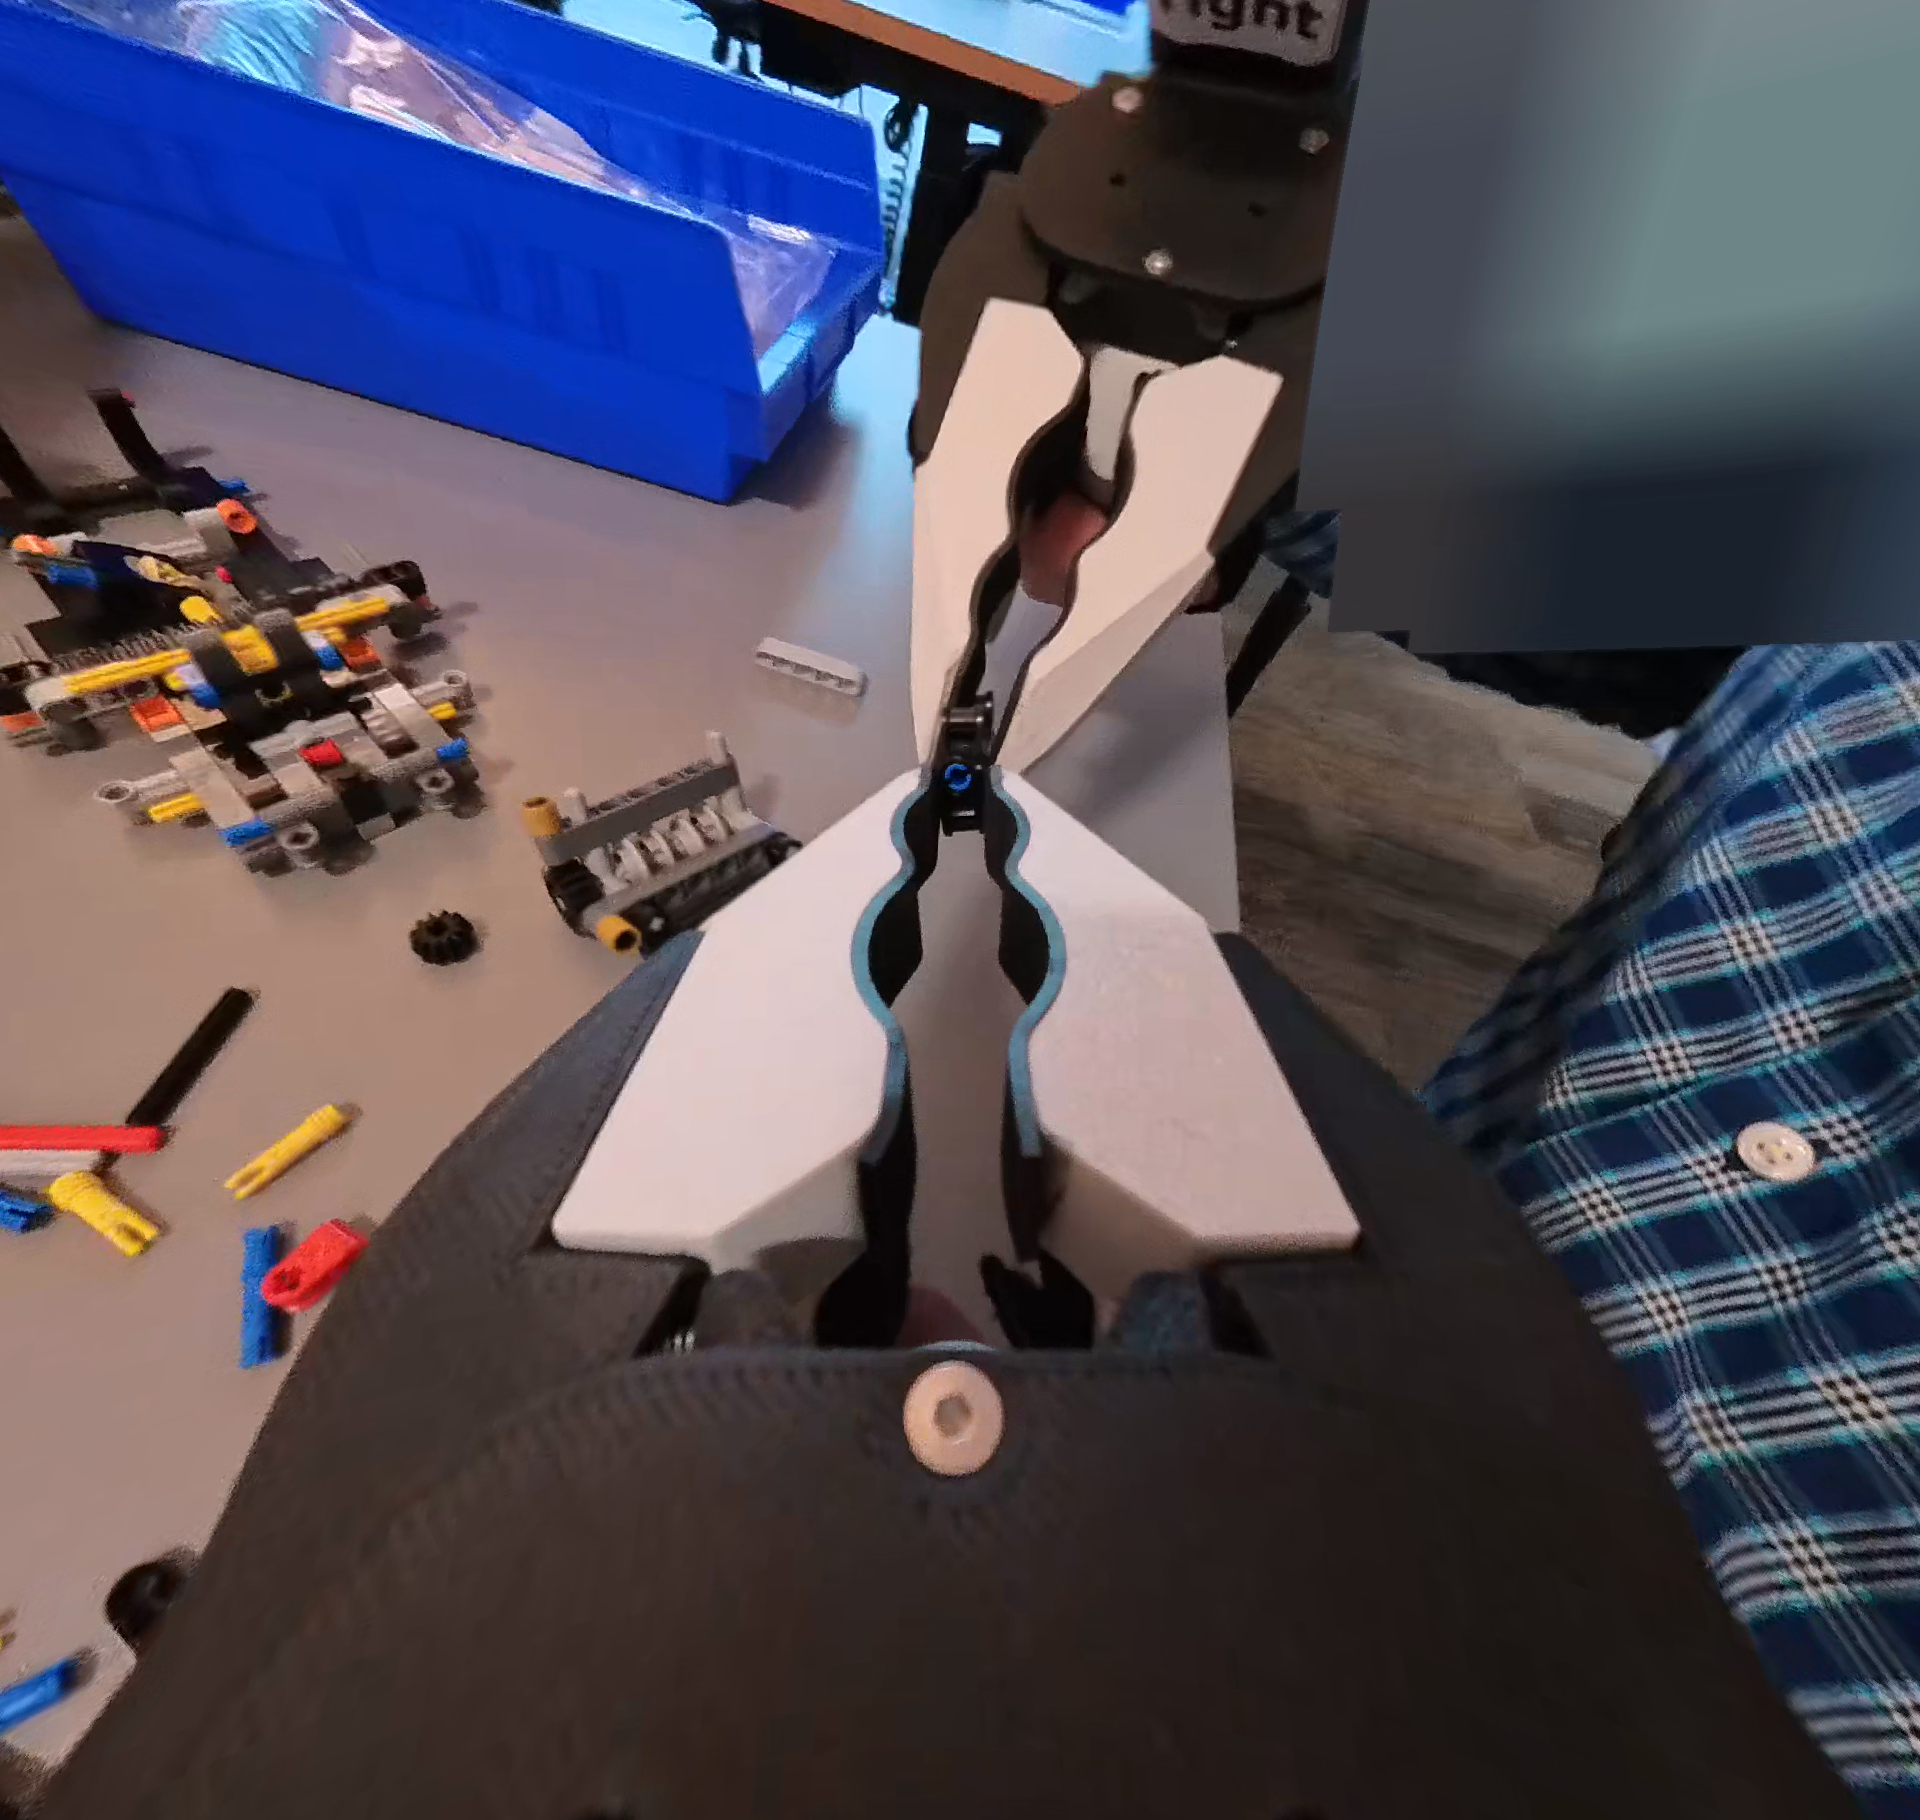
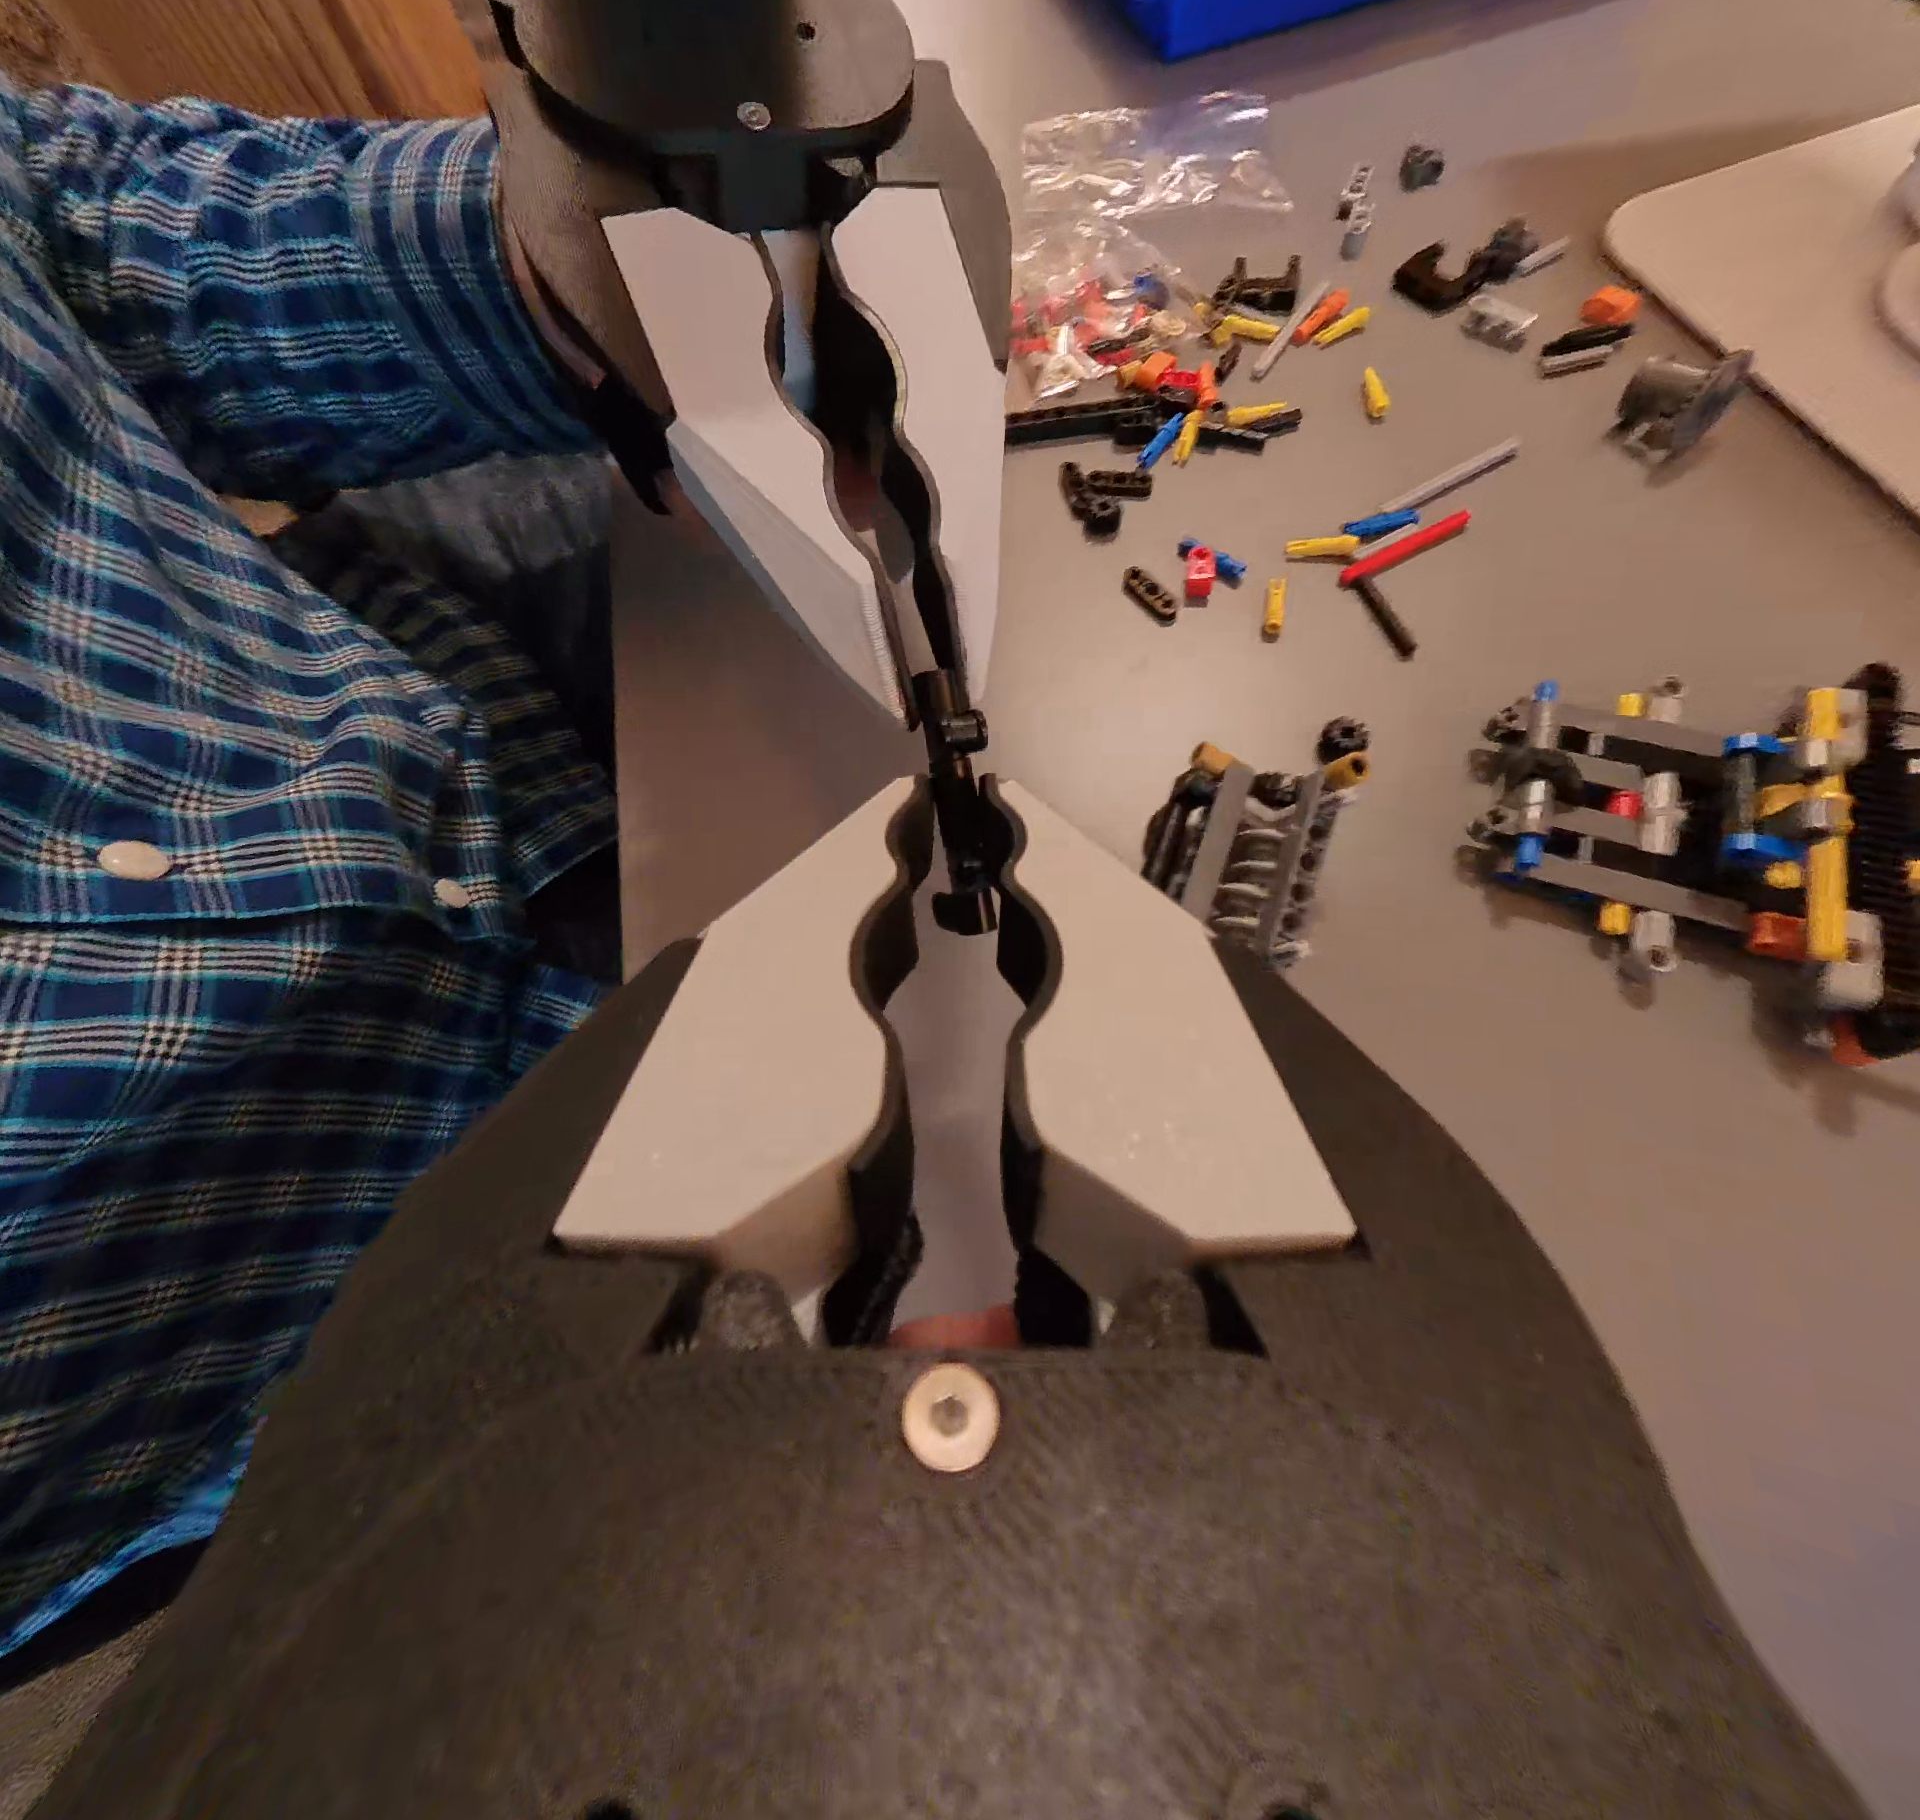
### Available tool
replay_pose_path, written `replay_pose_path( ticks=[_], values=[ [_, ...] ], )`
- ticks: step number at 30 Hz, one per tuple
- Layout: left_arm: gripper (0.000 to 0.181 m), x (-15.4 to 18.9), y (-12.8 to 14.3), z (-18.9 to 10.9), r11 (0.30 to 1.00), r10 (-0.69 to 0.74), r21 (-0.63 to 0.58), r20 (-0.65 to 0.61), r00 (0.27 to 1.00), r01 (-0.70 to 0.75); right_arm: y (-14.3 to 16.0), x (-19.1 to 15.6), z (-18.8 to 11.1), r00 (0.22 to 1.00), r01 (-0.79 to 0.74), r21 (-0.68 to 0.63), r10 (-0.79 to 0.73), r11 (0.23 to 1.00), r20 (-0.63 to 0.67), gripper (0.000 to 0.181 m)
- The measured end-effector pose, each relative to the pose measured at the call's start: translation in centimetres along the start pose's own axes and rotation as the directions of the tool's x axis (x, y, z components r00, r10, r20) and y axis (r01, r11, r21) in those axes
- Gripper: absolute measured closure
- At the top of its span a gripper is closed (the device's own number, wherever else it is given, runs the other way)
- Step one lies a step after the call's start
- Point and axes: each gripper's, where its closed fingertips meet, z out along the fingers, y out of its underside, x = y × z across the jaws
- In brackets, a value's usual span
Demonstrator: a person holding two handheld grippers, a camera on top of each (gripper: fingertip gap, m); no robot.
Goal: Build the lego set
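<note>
both claws tip to tip above the table edge, in front of a plaid shirt (image 1: 1704,1095). left claw (image 1: 958,783) nearly closed, tips pinching a small black connector piece (image 1: 958,796) w/ a blue pin showing in its hole. right claw (image 2: 961,840) also nearly closed, clamped on a thin black rod assembly (image 2: 961,835) that runs out past its tips to the left claw's tips opposite. from the left wrist view, right claw's tips meeting the black piece just beyond own tips; can't tell if connector and rod are fully joined. left of the left claw on the grey table (image 1: 644,565): small grey engine block (image 1: 665,856) just beside the fingers, black gear (image 1: 445,936) near it, big half-built chassis (image 1: 239,700) farther left, grey beam (image 1: 810,667) ahead-left, blue bin (image 1: 416,243) w/ clear plastic well beyond. loose red, yellow, blue pins and a black axle (image 1: 192,1053) low left. from the right wrist view, engine block (image 2: 1247,856) just right of the tips, chassis (image 2: 1704,835) farther right, loose-parts pile and clear bag (image 2: 1143,201) ahead-right.
</note>
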Motion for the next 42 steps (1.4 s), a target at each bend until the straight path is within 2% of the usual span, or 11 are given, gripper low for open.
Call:
replay_pose_path(
  ticks=[5,7,10,15,18,22,27,34,37,42],
  values=[
    [0.176,-2.1,-1.4,0.4,0.996,-0.081,0.047,-0.004,0.997,0.081,-0.9,2.3,-0.5,0.992,0.076,-0.037,-0.079,0.996,-0.094,0.177],
    [0.174,-3.4,-2.5,0.3,0.992,-0.093,0.088,0.024,0.995,0.091,-1.8,3.5,-0.9,0.995,0.034,-0.009,-0.034,0.999,-0.094,0.177],
    [0.16,-5.3,-3.8,-0.4,0.987,-0.107,0.127,0.07,0.992,0.098,-2.4,5.3,-1.3,0.996,-0.067,0.018,0.068,0.998,-0.058,0.177],
    [0.163,-6.9,-4.3,-1.1,0.987,-0.104,0.136,0.113,0.988,0.088,-2.5,6.4,-1.2,0.989,-0.144,0.027,0.144,0.989,-0.007,0.177],
    [0.164,-7.7,-3.6,-0.8,0.993,-0.092,0.09,0.156,0.983,0.079,-2.5,6.9,-1.0,0.988,-0.156,0.019,0.156,0.988,-0.006,0.177],
    [0.154,-8.1,-1.8,-0.3,1.0,-0.018,-0.007,0.24,0.971,0.021,-1.8,8.1,-0.9,0.962,-0.271,0.008,0.271,0.963,0.02,0.177],
    [0.129,-7.2,0.7,0.9,0.993,0.044,-0.118,0.314,0.948,-0.007,-0.4,8.4,-0.3,0.918,-0.388,-0.027,0.389,0.921,0.076,0.177],
    [0.091,-7.0,3.9,3.1,0.959,0.137,-0.284,0.46,0.877,-0.001,0.4,8.6,0.1,0.893,-0.441,-0.013,0.44,0.897,0.097,0.177],
    [0.089,-7.5,4.8,3.5,0.949,0.15,-0.315,0.505,0.85,0.021,0.8,8.7,0.3,0.886,-0.457,-0.001,0.455,0.89,0.094,0.177],
    [0.104,-8.2,5.5,3.9,0.928,0.185,-0.37,0.536,0.824,0.032,1.3,8.9,0.3,0.871,-0.484,0.014,0.48,0.875,0.101,0.177]
  ],
)
